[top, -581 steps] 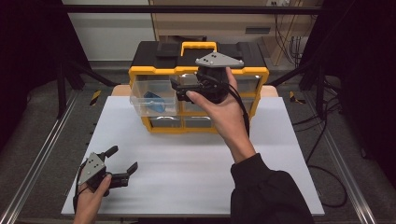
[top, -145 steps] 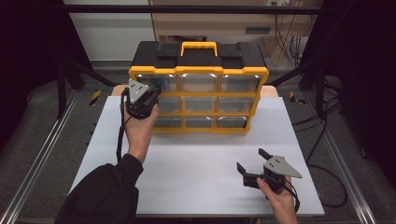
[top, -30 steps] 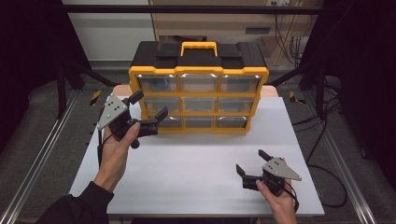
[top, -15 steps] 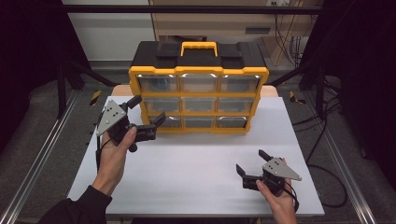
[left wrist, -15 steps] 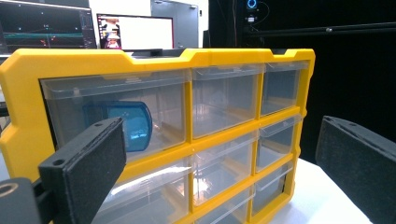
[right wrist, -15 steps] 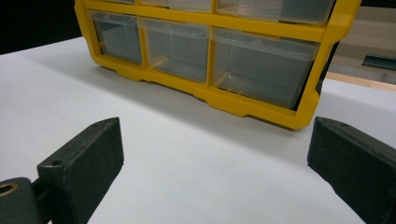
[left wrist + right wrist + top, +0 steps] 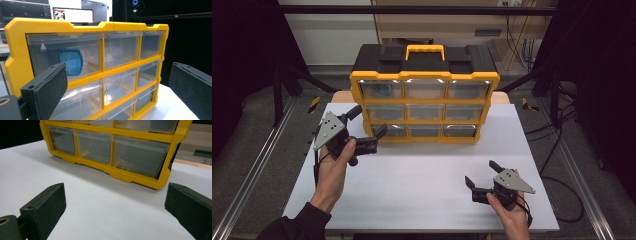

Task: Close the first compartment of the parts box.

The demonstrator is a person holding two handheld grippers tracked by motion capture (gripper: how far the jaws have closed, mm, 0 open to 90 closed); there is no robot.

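A yellow and black drawer cabinet with clear drawers stands at the back middle of the white table; all its drawers look closed. A blue object lies inside the top left drawer. My left gripper hovers open just off the cabinet's lower left corner, holding nothing. In the left gripper view its jaws frame the cabinet front. My right gripper rests open low at the front right of the table, far from the cabinet; its view looks at the bottom drawer row.
Metal rails run along both sides of the table. Dark stands and cables sit on the floor around it. Bare white tabletop lies between the two grippers.
The left gripper has drawn back from the cabinet's upper left drawer, toward the person and slightly down, open. The right gripper has stayed still over the last second.
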